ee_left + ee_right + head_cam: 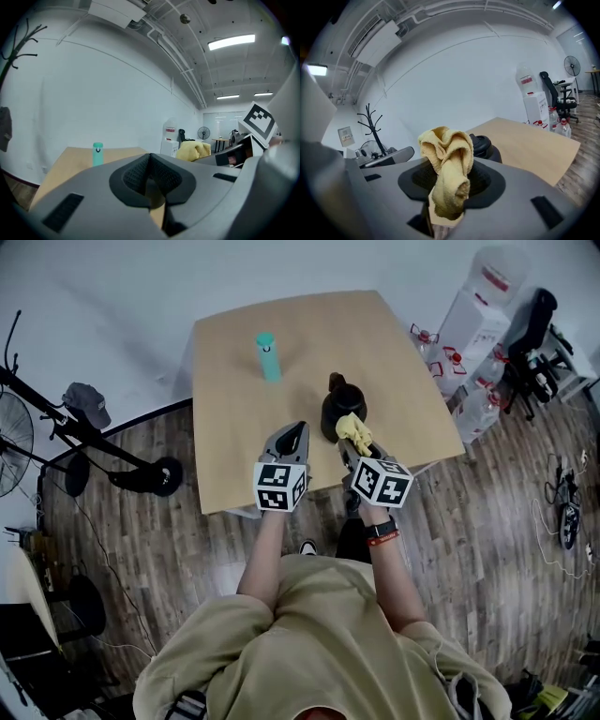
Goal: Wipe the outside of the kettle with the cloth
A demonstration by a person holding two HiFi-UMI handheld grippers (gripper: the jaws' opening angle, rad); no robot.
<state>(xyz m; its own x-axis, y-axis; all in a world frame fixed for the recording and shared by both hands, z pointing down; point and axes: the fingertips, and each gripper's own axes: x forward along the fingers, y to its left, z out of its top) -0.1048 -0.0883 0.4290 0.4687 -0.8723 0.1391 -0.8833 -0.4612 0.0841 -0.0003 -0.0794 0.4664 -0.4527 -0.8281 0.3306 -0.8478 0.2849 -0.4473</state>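
The right tongs [350, 446] are clamped on a bunched yellow cloth [449, 164], which stands up out of the jaws in a crumpled wad. The black kettle [337, 409] sits on the desk [394, 343] directly ahead of these tongs. Its lid and rounded shoulder show just behind the cloth in the right gripper view. From the head view the cloth lies against the kettle's near side, but I cannot tell whether the two actually touch.

The left tongs [150, 161] have their jaws together at the tips, with nothing between them. They are held above the desk's near edge, just beside the right tongs and to the left of the kettle. In the left gripper view, the cloth and the other tongs' marker cube show off to the right.

A teal bottle [268, 356] stands upright on the desk, well ahead of the left tongs and a little to their left, apart from the kettle.
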